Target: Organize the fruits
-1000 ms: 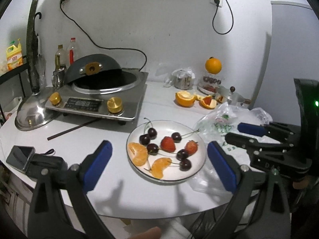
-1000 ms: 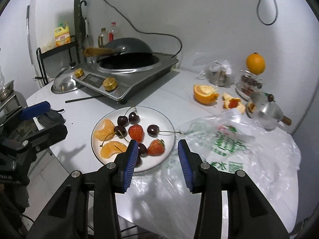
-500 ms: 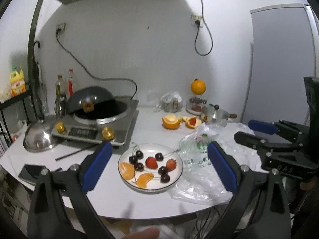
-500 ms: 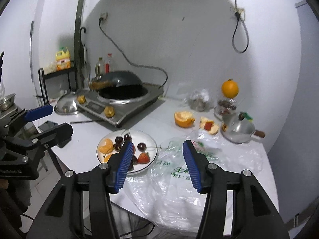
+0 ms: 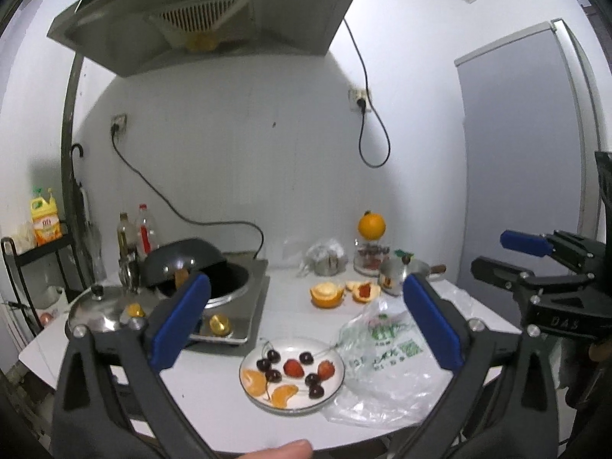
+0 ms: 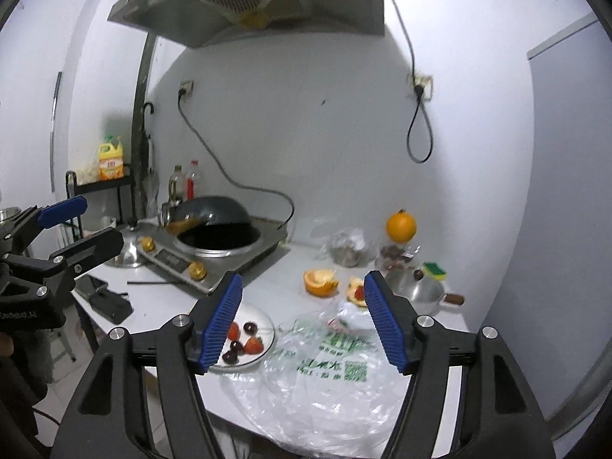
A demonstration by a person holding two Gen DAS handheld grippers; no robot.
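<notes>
A white plate (image 5: 336, 368) (image 6: 267, 329) near the table's front edge carries dark cherries (image 5: 274, 375), strawberries (image 5: 293, 368) (image 6: 253, 345) and mandarin segments (image 5: 255, 381). My left gripper (image 5: 304, 323) hangs well above and in front of the plate, open and empty. My right gripper (image 6: 302, 321) floats high over a clear plastic bag (image 6: 325, 367) (image 5: 386, 363); its jaws are opening and nothing is between them. Each gripper shows at the edge of the other's view. A whole orange (image 5: 371, 225) (image 6: 400, 226) sits on a jar at the back.
An induction cooker with a tilted wok (image 5: 183, 264) (image 6: 214, 214) fills the left of the table, a steel lid (image 5: 97, 308) beside it. Cut orange pieces (image 5: 327, 294) (image 6: 320, 282) and a small steel pot (image 6: 417, 290) lie behind. A range hood (image 5: 206, 11) hangs overhead.
Both grippers have risen and pulled back from the table, so the plate and bag look smaller and lower. The right gripper's jaws have spread wider; the left stayed open.
</notes>
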